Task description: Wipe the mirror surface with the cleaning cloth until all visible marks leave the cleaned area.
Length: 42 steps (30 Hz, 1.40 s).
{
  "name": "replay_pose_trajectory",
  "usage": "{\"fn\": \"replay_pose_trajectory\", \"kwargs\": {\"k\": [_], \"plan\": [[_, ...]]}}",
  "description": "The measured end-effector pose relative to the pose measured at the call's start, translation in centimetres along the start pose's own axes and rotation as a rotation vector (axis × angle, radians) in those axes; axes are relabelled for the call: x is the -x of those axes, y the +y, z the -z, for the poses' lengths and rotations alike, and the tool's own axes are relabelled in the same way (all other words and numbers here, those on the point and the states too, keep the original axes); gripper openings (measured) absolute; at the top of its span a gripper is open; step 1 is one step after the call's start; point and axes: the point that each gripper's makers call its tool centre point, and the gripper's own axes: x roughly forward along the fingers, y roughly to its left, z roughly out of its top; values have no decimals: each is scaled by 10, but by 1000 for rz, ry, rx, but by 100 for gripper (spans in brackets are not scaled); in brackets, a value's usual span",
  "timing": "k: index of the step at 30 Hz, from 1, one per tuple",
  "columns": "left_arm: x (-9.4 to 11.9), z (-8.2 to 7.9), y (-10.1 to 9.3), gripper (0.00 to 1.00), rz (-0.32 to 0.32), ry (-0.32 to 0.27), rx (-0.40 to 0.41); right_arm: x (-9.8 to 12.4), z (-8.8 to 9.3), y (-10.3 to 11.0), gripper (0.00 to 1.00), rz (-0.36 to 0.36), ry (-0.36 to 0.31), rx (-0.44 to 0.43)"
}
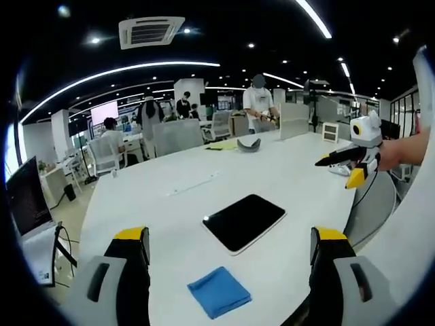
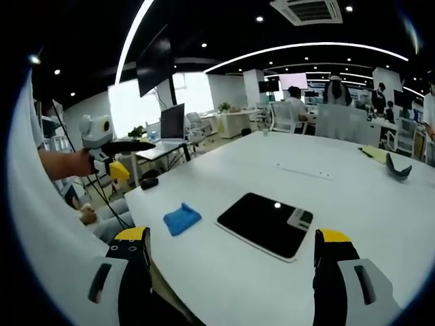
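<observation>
Both claws, left claw (image 1: pixel 230 261) and right claw (image 2: pixel 231 261), hover wide and empty above the tabletop (image 1: pixel 285 176). The cloth (image 1: pixel 219 292) lies at its near edge beside the mirror (image 1: pixel 245 221). The right gripper view catches a ceiling light glinting on the mirror.

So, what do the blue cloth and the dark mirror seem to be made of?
The blue cloth looks like soft matte fabric, perhaps microfibre: it lies crumpled, with folded edges and no shine. The mirror looks like glossy glass or polished plastic with a pale rim: it reflects a ceiling light as a bright dot. The exact material stays uncertain.
</observation>
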Motion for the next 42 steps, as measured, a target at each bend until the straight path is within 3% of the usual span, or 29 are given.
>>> {"fn": "replay_pose_trajectory", "kwargs": {"k": [11, 13, 15, 32, 42], "plan": [[-5, 8, 1, 99, 2, 18, 2, -4, -3, -5, 100, -5, 5, 3], [-5, 10, 0, 93, 11, 27, 7, -4, -3, -5, 100, -7, 2, 2], [-7, 12, 0, 94, 12, 29, -3, -4, -1, -4, 100, -8, 8, 1], [-16, 35, 4, 94, 16, 75, 27, 7, 5, -7, 99, 8, 33, 4], [-24, 55, 5, 93, 26, 119, 4, 6, 3, -2, 100, 6, 33, 9]]}}
